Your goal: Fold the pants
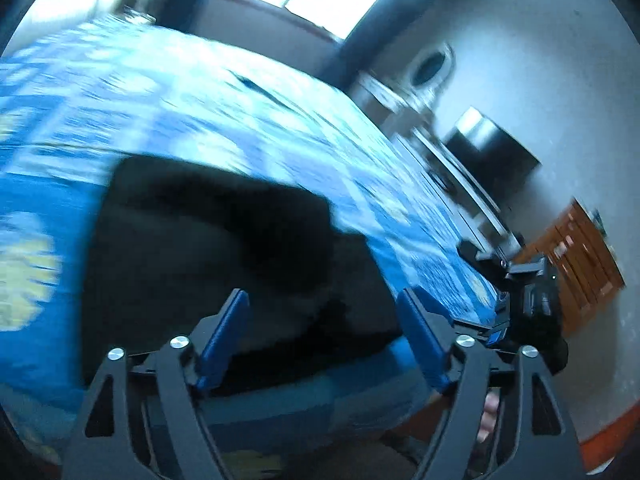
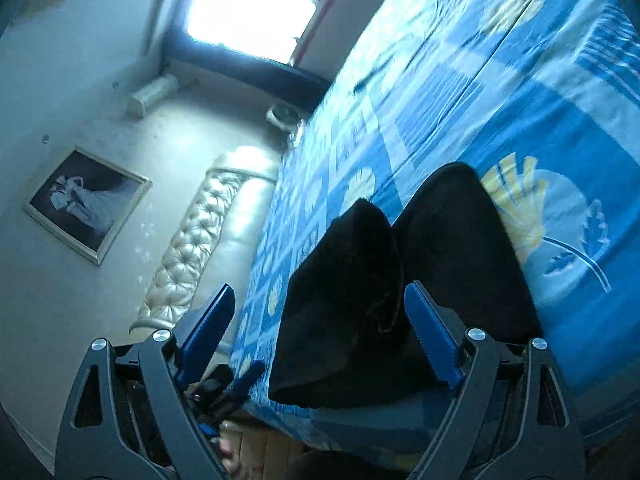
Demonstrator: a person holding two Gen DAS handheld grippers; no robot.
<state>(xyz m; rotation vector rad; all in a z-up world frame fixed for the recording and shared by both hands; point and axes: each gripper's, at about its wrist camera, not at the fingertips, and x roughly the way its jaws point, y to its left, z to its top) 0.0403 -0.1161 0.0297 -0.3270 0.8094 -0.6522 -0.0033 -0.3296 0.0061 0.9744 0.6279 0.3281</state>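
The black pants point(image 1: 224, 248) lie folded in a thick bundle on the blue patterned bed sheet point(image 1: 224, 96), near the bed's front edge. They also show in the right wrist view point(image 2: 400, 288). My left gripper point(image 1: 324, 312) is open and empty, its blue fingers just in front of the pants. My right gripper point(image 2: 320, 308) is open and empty, its right finger point(image 2: 428, 332) over the bundle's near edge and its left finger point(image 2: 208, 324) off the bed's side. The right gripper also shows in the left wrist view point(image 1: 532, 304), at the bed's right edge. The left view is motion-blurred.
The bed sheet point(image 2: 520, 100) fills most of the right wrist view. A padded headboard point(image 2: 200, 240), a framed picture point(image 2: 86, 204) and a bright window point(image 2: 256, 4) are beyond. A wooden dresser point(image 1: 576, 264) and shelves point(image 1: 460, 168) stand against the wall.
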